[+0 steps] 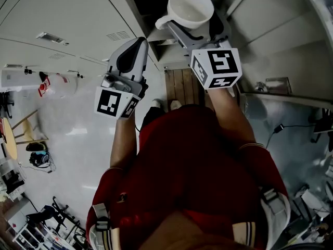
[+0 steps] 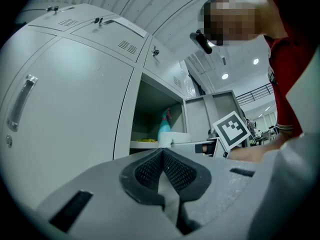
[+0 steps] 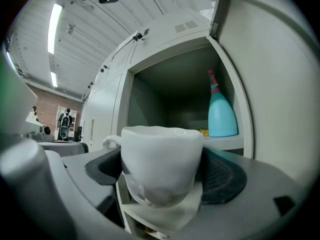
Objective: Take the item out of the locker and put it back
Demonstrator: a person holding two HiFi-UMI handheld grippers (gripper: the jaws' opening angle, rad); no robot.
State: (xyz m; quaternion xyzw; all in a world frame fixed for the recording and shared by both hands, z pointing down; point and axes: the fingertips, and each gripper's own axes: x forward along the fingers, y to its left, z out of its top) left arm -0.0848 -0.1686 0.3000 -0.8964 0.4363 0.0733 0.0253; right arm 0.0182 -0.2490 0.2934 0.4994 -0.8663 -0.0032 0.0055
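White glossy cup point(image 3: 162, 159), rounded toward the base, with a slightly wavy rim. Upright, long axis vertical, mouth up. Handle point(image 3: 111, 141) pointing left, away from the locker's open door. Held in the air just in front of the open locker point(image 3: 170, 99), at about the height of its shelf point(image 3: 227, 143). Clamped by its sides between the dark pads of the right gripper point(image 1: 200, 34). Deeper in the locker, on the shelf at its right side, a teal spray bottle point(image 3: 221, 116) standing upright. Left of the locker's opening, facing a shut door, the left gripper point(image 2: 162, 156), jaws pressed together on nothing.
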